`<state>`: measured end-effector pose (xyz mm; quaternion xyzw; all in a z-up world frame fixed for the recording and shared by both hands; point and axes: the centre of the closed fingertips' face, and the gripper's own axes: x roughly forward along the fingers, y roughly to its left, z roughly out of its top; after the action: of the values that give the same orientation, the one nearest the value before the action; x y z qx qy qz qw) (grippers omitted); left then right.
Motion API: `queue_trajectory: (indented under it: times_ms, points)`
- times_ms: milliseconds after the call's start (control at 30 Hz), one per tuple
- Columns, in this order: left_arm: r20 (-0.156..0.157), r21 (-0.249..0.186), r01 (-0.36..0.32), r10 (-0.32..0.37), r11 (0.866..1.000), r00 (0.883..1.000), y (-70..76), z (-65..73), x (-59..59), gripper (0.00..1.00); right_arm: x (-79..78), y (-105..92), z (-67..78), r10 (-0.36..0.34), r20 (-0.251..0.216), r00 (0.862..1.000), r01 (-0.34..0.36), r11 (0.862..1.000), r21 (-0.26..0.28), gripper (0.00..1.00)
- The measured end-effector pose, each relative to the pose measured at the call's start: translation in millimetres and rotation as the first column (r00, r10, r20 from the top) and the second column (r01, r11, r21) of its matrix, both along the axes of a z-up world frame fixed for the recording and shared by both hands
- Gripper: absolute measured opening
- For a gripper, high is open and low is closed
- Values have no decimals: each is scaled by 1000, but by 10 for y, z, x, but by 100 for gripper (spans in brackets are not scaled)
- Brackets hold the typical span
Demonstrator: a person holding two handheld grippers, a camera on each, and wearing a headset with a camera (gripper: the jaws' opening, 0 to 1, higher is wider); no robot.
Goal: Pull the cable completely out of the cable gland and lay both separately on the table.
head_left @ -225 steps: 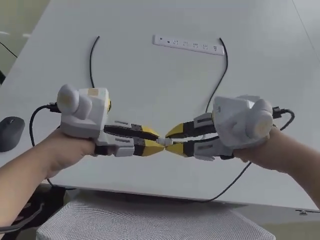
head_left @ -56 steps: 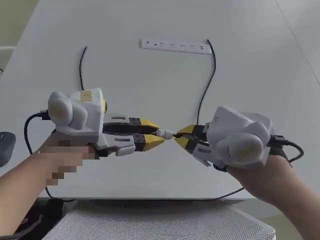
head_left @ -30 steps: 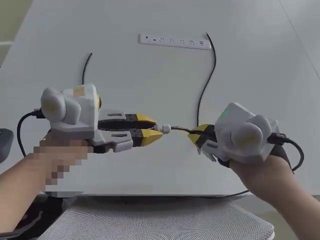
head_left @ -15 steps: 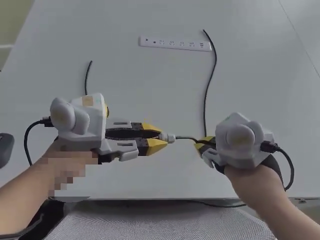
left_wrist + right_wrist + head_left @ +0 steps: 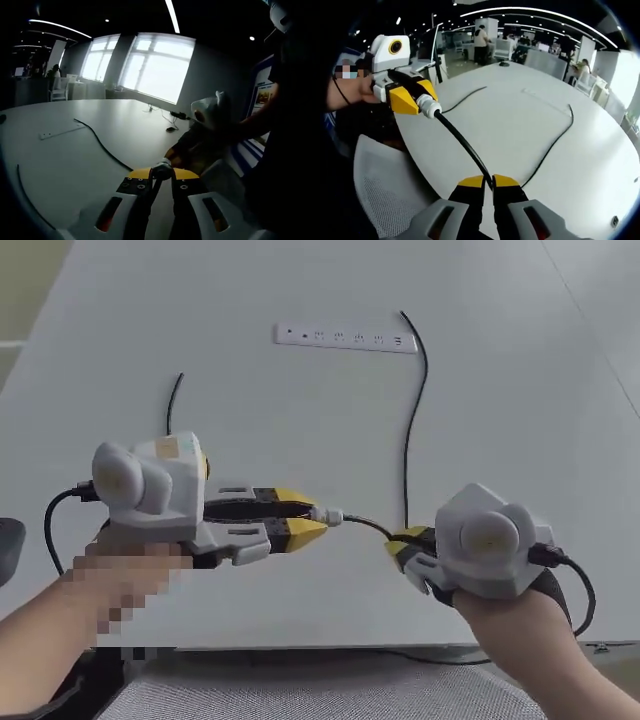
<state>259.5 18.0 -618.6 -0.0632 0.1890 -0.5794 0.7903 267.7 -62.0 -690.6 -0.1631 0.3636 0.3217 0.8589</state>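
A white cable gland [image 5: 328, 517] sits between the yellow tips of my left gripper [image 5: 318, 521], which is shut on it above the table's front part. A black cable [image 5: 368, 527] comes out of the gland and runs a short way right to my right gripper [image 5: 400, 543], shut on it. In the left gripper view the gland [image 5: 162, 170] is pinched in that gripper [image 5: 161, 175]. In the right gripper view the cable [image 5: 462, 142] stretches from the gland [image 5: 428, 107] to the shut right gripper [image 5: 488, 181]. Past the right gripper the cable's rest [image 5: 408, 430] lies on the table.
A white power strip [image 5: 345, 338] lies at the back of the white table [image 5: 300, 440]. A second loose black cable [image 5: 172, 405] lies at the back left. A dark mouse [image 5: 5, 545] is at the left edge. A mesh chair seat [image 5: 300, 690] is below the table's front edge.
The two grippers have drawn apart. The right gripper has moved right and toward the person, and a longer stretch of cable now shows between it and the gland.
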Motion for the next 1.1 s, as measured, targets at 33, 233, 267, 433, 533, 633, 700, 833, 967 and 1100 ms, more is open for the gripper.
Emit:
queue_trajectory:
  times_ms: [33, 233, 267, 433, 533, 633, 700, 833, 967, 1100]
  points:
    - [0, 0, 0, 0, 1000, 1000, -1, 3, -2, 15, -12, 4, 10, 1, 1, 1000, -1, 1000, 1, 1]
    - [-3, -1, -2, 2, 1000, 1000, -15, 11, -22, 15, 4, -1, 245, 36, 106, 994, -32, 999, -38, 7]
    - [-4, 0, -1, 1, 1000, 1000, -16, 12, -27, 15, 11, 14, 294, 61, 135, 989, -53, 997, -63, 9]
    - [-8, 3, -6, 6, 1000, 1000, -23, 18, -32, 15, -35, 304, 493, 198, 221, 955, -173, 976, -130, 13]
    - [-11, 1, -10, 10, 1000, 1000, -28, 35, -32, 15, -75, 477, 554, 279, 250, 927, -243, 956, -166, 12]
    - [-26, -1, -8, 8, 1000, 1000, -43, 50, -40, 15, -95, 544, 554, 305, 256, 917, -263, 947, -187, 12]
    - [-14, 1, -9, 9, 1000, 1000, -47, 63, -39, 15, -90, 578, 586, 326, 276, 904, -275, 939, -206, 9]
    - [-13, 6, -9, 9, 1000, 1000, -56, 65, -46, 15, -57, 585, 639, 340, 303, 890, -276, 932, -235, 4]
    - [-12, 5, -16, 16, 1000, 1000, -57, 63, -39, 15, -53, 583, 632, 339, 301, 891, -273, 931, -240, 2]
    - [-7, 11, -17, 17, 1000, 1000, -67, 53, -40, 15, -46, 567, 619, 316, 291, 903, -256, 940, -227, 1]
